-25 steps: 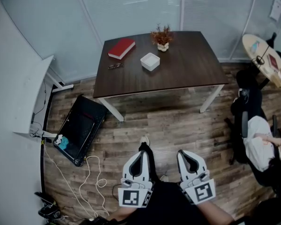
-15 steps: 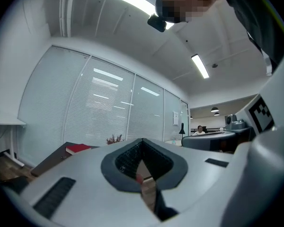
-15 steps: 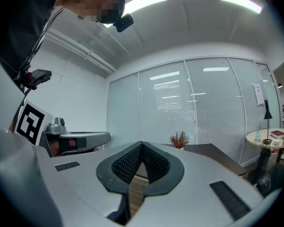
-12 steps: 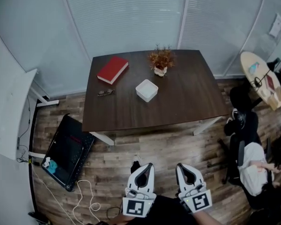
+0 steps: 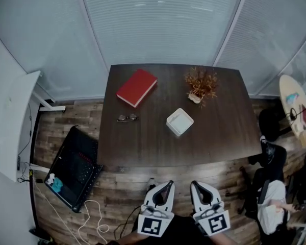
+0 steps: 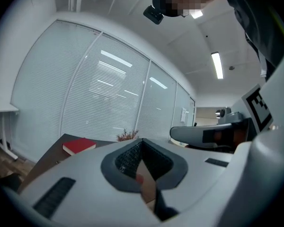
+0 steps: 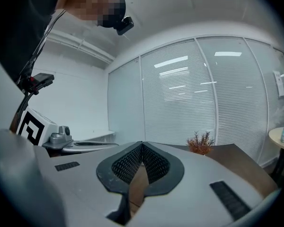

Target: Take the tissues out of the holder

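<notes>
A: What is seen, from the largest thing down?

B: A wall of closed blinds [image 5: 158, 24] is seen across the back, and a wood-plank floor [image 5: 204, 180] is spread below it. A dark brown surface [image 5: 153, 147] is set against the blinds. A flat black object [image 5: 74, 167] is laid on the floor to the left of the surface, and a white cable [image 5: 94, 216] is looped beside it. A seated person [image 5: 273, 211] is partly seen at the right edge.

A: What is carried on the surface?

B: 4 things are carried. A red book [image 5: 136, 87] is laid at the back left. A dried plant [image 5: 200, 84] in a small pot is stood at the back right. The white square holder [image 5: 179, 122] is placed near the middle, in front of the plant. A pair of glasses [image 5: 127, 118] is laid to the holder's left, in front of the book. The holder's inside is seen as white, but separate tissues cannot be made out.

A: How are the 2 tools held?

B: The left tool [image 5: 168, 185] and the right tool [image 5: 195, 185] are held side by side over the floor, just short of the surface's near edge and pointed toward it. They are kept well apart from the holder. Both are clenched: in each gripper view the tips are met and nothing is caught between them.
</notes>
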{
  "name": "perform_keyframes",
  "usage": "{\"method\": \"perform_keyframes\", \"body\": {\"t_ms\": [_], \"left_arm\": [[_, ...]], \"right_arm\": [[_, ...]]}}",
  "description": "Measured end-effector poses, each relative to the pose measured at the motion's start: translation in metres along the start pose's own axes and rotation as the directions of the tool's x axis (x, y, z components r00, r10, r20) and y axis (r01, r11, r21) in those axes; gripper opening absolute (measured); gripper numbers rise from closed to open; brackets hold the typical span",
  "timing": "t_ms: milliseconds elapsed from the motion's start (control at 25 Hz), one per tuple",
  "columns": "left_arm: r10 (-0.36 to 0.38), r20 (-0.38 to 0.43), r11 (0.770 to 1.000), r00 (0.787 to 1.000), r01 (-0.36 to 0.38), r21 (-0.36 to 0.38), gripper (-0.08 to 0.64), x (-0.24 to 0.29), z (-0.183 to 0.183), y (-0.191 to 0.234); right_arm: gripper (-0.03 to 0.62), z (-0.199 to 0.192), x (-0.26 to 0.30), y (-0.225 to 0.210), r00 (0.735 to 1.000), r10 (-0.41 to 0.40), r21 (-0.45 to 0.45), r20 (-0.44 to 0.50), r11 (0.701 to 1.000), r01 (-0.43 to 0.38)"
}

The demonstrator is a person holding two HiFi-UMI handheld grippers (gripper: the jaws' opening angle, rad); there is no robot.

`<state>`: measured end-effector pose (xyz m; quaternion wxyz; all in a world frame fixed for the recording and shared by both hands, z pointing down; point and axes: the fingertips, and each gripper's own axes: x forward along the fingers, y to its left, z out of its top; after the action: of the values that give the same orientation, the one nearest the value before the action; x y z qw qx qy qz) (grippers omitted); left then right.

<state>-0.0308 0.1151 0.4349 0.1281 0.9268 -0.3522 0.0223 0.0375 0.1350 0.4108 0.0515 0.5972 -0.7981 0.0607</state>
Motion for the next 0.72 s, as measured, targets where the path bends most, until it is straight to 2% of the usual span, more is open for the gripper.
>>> {"method": "perform_keyframes", "body": {"t_ms": [240, 400, 560, 720], "left_arm": [[0.045, 0.011, 0.999, 0.999, -0.044, -0.025, -0.005, 0.022, 0.018, 0.043], [0.124, 0.039, 0.992, 0.992, -0.123, -0.028, -0.005, 0.028, 0.027, 0.076], [0.158, 0.061, 0.987, 0.986, -0.158, -0.009, -0.005, 0.045, 0.031, 0.074], [0.165, 0.043, 0.986, 0.985, -0.164, -0.041, -0.005, 0.067, 0.033, 0.052]], "right_arm": [[0.008, 0.003, 0.051, -0.007, 0.998, 0.052, -0.005, -0.032, 0.999, -0.052], [0.008, 0.0, 0.077, -0.015, 0.998, 0.057, 0.007, -0.026, 0.998, -0.056], [0.008, 0.01, 0.082, -0.04, 1.0, 0.027, 0.072, -0.004, 0.997, -0.027], [0.008, 0.009, 0.066, -0.063, 0.998, 0.066, 0.032, -0.018, 0.997, -0.066]]}}
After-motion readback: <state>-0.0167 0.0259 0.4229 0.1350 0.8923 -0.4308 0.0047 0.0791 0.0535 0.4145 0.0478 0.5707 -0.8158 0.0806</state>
